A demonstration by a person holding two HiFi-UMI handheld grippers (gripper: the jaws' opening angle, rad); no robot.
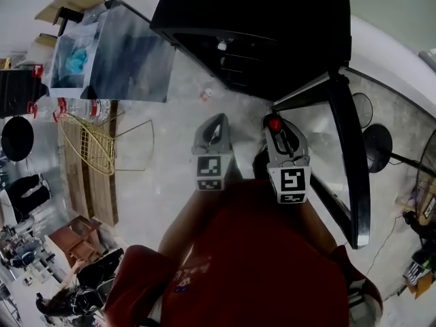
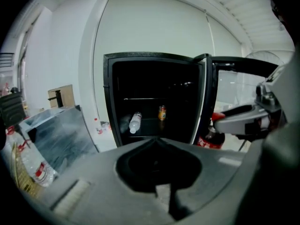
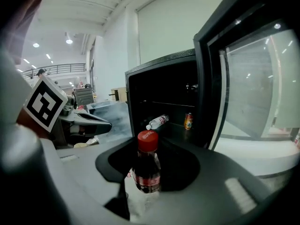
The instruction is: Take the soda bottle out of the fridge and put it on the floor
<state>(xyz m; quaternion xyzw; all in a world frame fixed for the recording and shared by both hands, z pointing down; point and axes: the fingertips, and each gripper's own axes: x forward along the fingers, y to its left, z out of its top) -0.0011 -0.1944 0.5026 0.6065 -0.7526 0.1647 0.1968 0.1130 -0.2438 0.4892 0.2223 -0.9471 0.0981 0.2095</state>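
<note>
Gripping the soda bottle (image 3: pixel 147 168) below its red cap (image 3: pixel 147 140), the right gripper (image 1: pixel 281 133) has its jaws part-closed on either side of the dark bottle, which stands upright between them. The bottle is out of the fridge (image 1: pixel 259 26), held in the air in front of the open compartment and above the pale floor (image 1: pixel 170 176), not set down.

Just beside it, on the person's left, the left gripper (image 1: pixel 216 122) points the same way at the fridge. Its jaws meet at the tips, and the hollow behind them is empty.

Past both grippers the black fridge stands with its glass door (image 1: pixel 349 162) swung open on the right. On a shelf inside, a clear water bottle (image 2: pixel 135 122) lies on its side, and an orange can (image 2: pixel 161 112) stands upright near it.

To the left of the fridge a grey panel (image 2: pixel 63 135) leans at a tilt, and a yellow wire rack (image 1: pixel 88 142) lies on the floor near it. A black fan (image 1: pixel 378 142) stands beyond the door on the right. The person's red sleeves (image 1: pixel 259 264) fill the bottom of the head view.
</note>
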